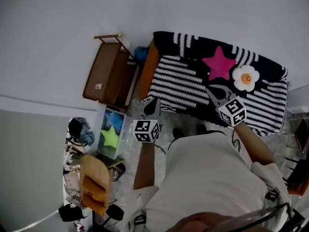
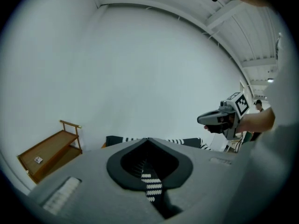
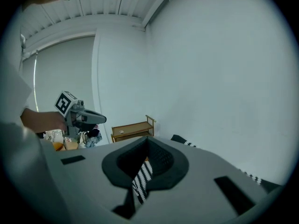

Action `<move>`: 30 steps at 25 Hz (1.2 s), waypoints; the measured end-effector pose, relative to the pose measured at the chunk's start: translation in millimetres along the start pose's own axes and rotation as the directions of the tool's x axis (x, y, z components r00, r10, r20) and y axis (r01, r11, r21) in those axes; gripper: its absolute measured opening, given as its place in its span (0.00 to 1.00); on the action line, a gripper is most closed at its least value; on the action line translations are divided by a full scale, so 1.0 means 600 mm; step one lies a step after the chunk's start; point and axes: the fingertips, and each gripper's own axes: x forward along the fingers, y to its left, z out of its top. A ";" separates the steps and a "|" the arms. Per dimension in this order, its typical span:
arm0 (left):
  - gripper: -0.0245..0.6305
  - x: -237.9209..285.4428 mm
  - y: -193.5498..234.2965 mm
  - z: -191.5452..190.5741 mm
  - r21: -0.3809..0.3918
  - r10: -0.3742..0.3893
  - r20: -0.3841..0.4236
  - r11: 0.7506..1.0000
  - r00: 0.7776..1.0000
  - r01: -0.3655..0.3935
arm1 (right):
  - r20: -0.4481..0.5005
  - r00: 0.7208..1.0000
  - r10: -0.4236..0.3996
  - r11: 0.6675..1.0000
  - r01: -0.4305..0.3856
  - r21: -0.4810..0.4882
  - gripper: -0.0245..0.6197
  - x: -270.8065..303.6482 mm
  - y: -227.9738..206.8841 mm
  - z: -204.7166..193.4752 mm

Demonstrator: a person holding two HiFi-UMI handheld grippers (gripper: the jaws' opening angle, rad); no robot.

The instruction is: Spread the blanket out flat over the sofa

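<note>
A black-and-white striped blanket (image 1: 193, 79) with a pink star and an egg-shaped flower lies over the sofa (image 1: 148, 69), in front of a person in a white shirt. My left gripper (image 1: 150, 114) is at the blanket's near left edge. In the left gripper view the left gripper (image 2: 147, 141) is shut, with a strip of striped blanket (image 2: 151, 185) pinched between its jaws. My right gripper (image 1: 212, 92) is over the blanket's near right part. In the right gripper view the right gripper (image 3: 148, 141) is likewise shut on striped blanket cloth (image 3: 142, 177). Both grippers are raised, level with each other.
A wooden shelf cart (image 1: 107, 71) stands left of the sofa against the white wall. On the floor to the left are a clear bin (image 1: 112, 132) with blue and green star cushions, a wooden chair (image 1: 94, 182) and loose clutter (image 1: 77, 132).
</note>
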 end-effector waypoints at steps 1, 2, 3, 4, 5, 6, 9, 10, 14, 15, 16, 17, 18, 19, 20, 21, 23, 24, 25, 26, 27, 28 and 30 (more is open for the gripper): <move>0.07 0.002 -0.015 0.007 -0.004 -0.011 0.008 1.000 1.000 0.011 | 0.012 1.000 -0.002 1.000 0.002 -0.004 0.04 -0.010 -0.011 0.008; 0.07 0.005 -0.029 0.012 -0.007 -0.021 0.014 1.000 1.000 0.021 | 0.024 1.000 -0.006 1.000 0.006 -0.004 0.04 -0.020 -0.021 0.015; 0.07 0.008 -0.041 0.016 -0.009 -0.031 0.018 0.999 0.999 0.031 | 0.035 0.999 -0.009 1.000 0.009 -0.002 0.04 -0.029 -0.030 0.022; 0.07 0.010 -0.051 0.019 -0.013 -0.040 0.021 0.999 0.999 0.040 | 0.044 0.999 -0.013 1.000 0.013 0.000 0.04 -0.036 -0.037 0.027; 0.07 0.011 -0.058 0.021 -0.017 -0.047 0.024 0.999 0.999 0.047 | 0.051 0.999 -0.017 1.000 0.017 0.001 0.04 -0.042 -0.042 0.032; 0.07 0.011 -0.063 0.023 -0.021 -0.053 0.026 0.998 0.998 0.053 | 0.055 0.998 -0.020 1.000 0.020 0.000 0.04 -0.046 -0.045 0.035; 0.07 0.015 -0.070 0.030 -0.015 -0.064 0.028 0.998 0.998 0.064 | 0.059 0.998 -0.024 1.000 0.024 -0.002 0.04 -0.051 -0.047 0.038; 0.07 0.018 -0.072 0.033 -0.011 -0.066 0.029 0.998 0.997 0.066 | 0.061 0.998 -0.023 1.000 0.023 -0.002 0.04 -0.052 -0.047 0.039; 0.07 0.025 -0.079 0.036 -0.006 -0.074 0.026 0.997 0.997 0.075 | 0.062 0.998 -0.020 1.000 0.020 0.006 0.04 -0.055 -0.047 0.035; 0.07 0.026 -0.079 0.036 -0.007 -0.077 0.026 0.997 0.997 0.077 | 0.062 0.998 -0.021 1.000 0.020 0.008 0.04 -0.054 -0.047 0.033; 0.07 0.026 -0.077 0.036 -0.008 -0.079 0.026 0.997 0.997 0.079 | 0.062 0.998 -0.022 1.000 0.021 0.009 0.04 -0.053 -0.046 0.033; 0.07 0.027 -0.076 0.036 -0.007 -0.081 0.025 0.997 0.996 0.081 | 0.063 0.998 -0.022 1.000 0.022 0.009 0.04 -0.051 -0.046 0.034; 0.07 0.028 -0.075 0.036 -0.005 -0.083 0.025 0.996 0.996 0.083 | 0.064 0.998 -0.023 1.000 0.022 0.009 0.04 -0.050 -0.045 0.036; 0.07 0.029 -0.074 0.037 -0.005 -0.085 0.023 0.996 0.996 0.085 | 0.066 0.998 -0.022 1.000 0.022 0.008 0.04 -0.049 -0.045 0.037; 0.07 0.030 -0.074 0.037 -0.004 -0.086 0.022 0.996 0.996 0.086 | 0.066 0.998 -0.022 1.000 0.022 0.008 0.04 -0.048 -0.045 0.038; 0.07 0.030 -0.073 0.036 -0.005 -0.087 0.021 0.996 0.996 0.087 | 0.066 0.998 -0.021 1.000 0.021 0.008 0.04 -0.048 -0.045 0.038; 0.07 0.030 -0.073 0.036 -0.006 -0.087 0.019 0.996 0.996 0.087 | 0.067 0.998 -0.020 1.000 0.019 0.010 0.04 -0.047 -0.044 0.038; 0.07 0.030 -0.073 0.036 -0.007 -0.087 0.018 0.996 0.996 0.087 | 0.067 0.998 -0.020 1.000 0.019 0.011 0.04 -0.047 -0.044 0.037; 0.07 0.030 -0.072 0.036 -0.007 -0.088 0.018 0.996 0.996 0.088 | 0.067 0.998 -0.020 1.000 0.019 0.012 0.04 -0.047 -0.044 0.037; 0.07 0.030 -0.071 0.036 -0.008 -0.088 0.017 0.996 0.996 0.088 | 0.067 0.998 -0.020 1.000 0.019 0.013 0.04 -0.045 -0.043 0.037; 0.07 0.029 -0.069 0.036 -0.009 -0.089 0.016 0.996 0.996 0.089 | 0.066 0.998 -0.020 1.000 0.019 0.013 0.04 -0.043 -0.042 0.038; 0.07 0.029 -0.066 0.036 -0.010 -0.089 0.015 0.996 0.996 0.089 | 0.066 0.998 -0.020 1.000 0.019 0.013 0.04 -0.041 -0.041 0.038; 0.07 0.027 -0.058 0.034 -0.012 -0.089 0.014 0.996 0.996 0.089 | 0.064 0.998 -0.021 1.000 0.020 0.012 0.04 -0.035 -0.037 0.038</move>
